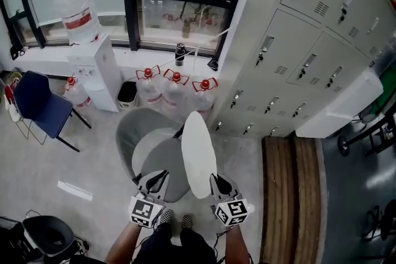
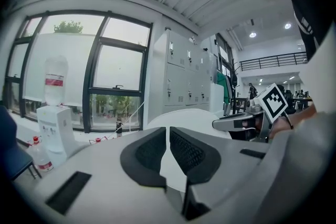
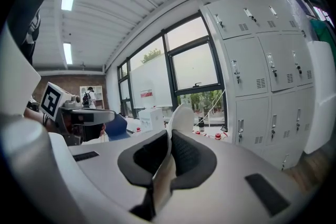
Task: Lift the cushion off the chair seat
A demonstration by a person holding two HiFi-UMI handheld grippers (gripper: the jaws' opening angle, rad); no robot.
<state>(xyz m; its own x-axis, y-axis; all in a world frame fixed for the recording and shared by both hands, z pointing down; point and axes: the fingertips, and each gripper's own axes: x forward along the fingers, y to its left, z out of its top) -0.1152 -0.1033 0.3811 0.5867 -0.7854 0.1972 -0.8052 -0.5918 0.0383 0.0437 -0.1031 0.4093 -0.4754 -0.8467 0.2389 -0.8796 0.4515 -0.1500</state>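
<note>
We note a thin, white, oval cushion [image 1: 198, 154], tilted on edge above the grey chair [image 1: 133, 133]. The left gripper [image 1: 154, 178] and right gripper [image 1: 217, 182] each have jaws pinching its near rim.

**Mia:** What stands on the floor [image 1: 37, 164]?

**Tom:** A grey chair [image 1: 145, 133] in the middle. A blue chair [image 1: 40, 105] stands off to the left.

**Mia:** And under the window?

**Tom:** A white water machine [image 1: 99, 74], with a black bin [image 1: 127, 94] just beside it. Next come three big water bottles [image 1: 176, 89] with red tops, in a row. Tall grey lockers [image 1: 297, 65] stand on the right, and wooden boards [image 1: 291, 195] lie in front of them.
</note>
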